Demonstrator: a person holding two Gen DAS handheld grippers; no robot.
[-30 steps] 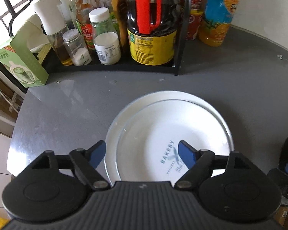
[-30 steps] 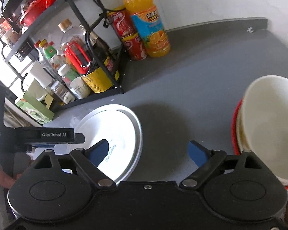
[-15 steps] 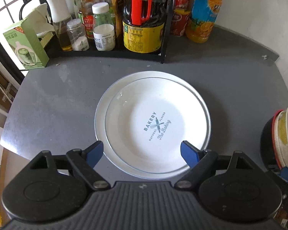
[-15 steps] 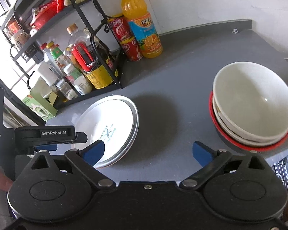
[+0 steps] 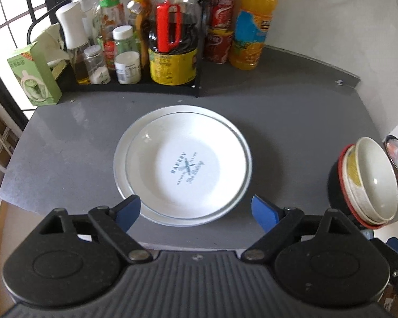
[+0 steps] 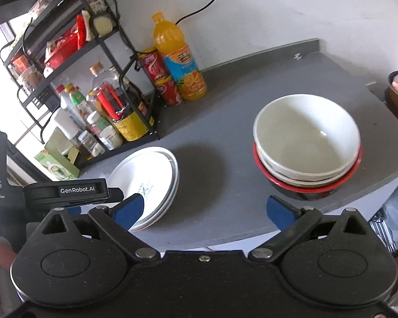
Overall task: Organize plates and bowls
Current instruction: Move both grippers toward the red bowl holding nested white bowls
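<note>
Grey counter (image 5: pixel 291 122): stacked plates (image 5: pixel 183 167) centre, nested bowls (image 6: pixel 306 143) right; left claw (image 5: pixel 196 212) just widened, empty; right claw (image 6: pixel 203 210) wide, empty

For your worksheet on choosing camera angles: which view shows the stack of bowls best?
The right wrist view. The stack of bowls sits whole there, seen from above: white bowls nested in a red-rimmed one. The left wrist view shows the same stack squeezed sideways at the right edge, warped by the lens.

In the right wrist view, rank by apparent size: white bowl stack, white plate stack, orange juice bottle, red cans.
1. White bowl stack on its red-rimmed bowl
2. White plate stack, partly hidden, so its place is unsure
3. Orange juice bottle, farther back
4. Red cans
</note>
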